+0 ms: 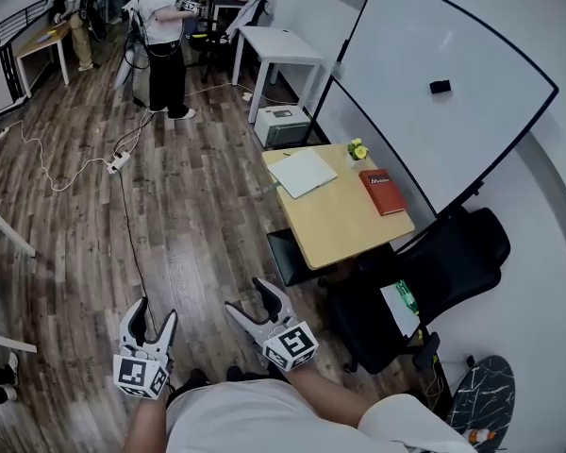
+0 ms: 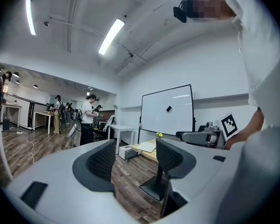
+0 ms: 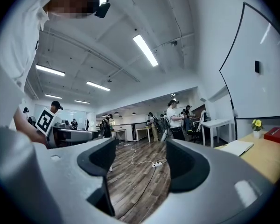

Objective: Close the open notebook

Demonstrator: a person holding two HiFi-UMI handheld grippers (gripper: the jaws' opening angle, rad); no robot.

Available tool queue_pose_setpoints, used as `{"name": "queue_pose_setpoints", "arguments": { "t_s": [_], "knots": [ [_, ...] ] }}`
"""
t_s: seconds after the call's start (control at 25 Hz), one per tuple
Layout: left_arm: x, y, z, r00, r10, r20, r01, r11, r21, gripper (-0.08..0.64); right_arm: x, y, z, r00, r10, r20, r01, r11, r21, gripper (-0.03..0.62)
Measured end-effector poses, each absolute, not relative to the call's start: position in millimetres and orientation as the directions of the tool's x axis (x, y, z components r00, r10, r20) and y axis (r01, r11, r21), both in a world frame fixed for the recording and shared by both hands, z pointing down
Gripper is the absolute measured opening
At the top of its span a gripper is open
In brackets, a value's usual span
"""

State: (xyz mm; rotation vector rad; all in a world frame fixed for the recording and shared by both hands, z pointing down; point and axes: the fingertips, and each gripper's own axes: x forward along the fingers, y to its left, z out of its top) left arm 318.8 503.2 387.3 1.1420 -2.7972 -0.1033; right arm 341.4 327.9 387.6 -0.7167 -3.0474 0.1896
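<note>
The open notebook (image 1: 303, 172) lies flat with its pale pages up at the far left corner of the wooden desk (image 1: 351, 226), well apart from both of my tongs. A red book (image 1: 384, 192) lies shut near the desk's right edge, and a small yellow flower (image 1: 357, 149) stands at the back between the two. Only the head view gives me the whole desk top from above. The left gripper view looks low across the floor and shows just the desk's front edge and a sliver of notebook above the gap of its jaws. The right gripper view catches the notebook, flower and red book at its far right edge, outside its jaws. My left tongs (image 1: 157, 311) hang over the plank floor with jaws spread and nothing between them. My right tongs (image 1: 247, 296) are beside them, equally parted and empty. A whiteboard (image 1: 434, 92) leans behind the desk. A black chair (image 1: 443, 262) stands at the desk's near right corner, between me and that side. Farther off are a white table (image 1: 281, 50), a power strip (image 1: 119, 162) with its cable, and a person (image 1: 162, 36) standing.
</note>
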Motion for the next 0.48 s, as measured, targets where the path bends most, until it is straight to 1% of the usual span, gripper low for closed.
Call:
{"name": "queue_pose_setpoints", "arguments": {
  "t_s": [0.32, 0.48],
  "knots": [
    [313.6, 487.5, 395.2, -0.729, -0.679, 0.085, -0.667, 0.733, 0.135, 0.256, 340.8, 304.3, 397.8, -0.897, 0.441, -0.036, 0.441, 0.883, -0.159, 0.344],
    [298.3, 482.4, 402.9, -0.731, -0.675, 0.099, -0.662, 0.737, 0.140, 0.255, 328.9, 292.9, 409.7, -0.898, 0.440, -0.012, 0.436, 0.885, -0.165, 0.344]
  ]
}}
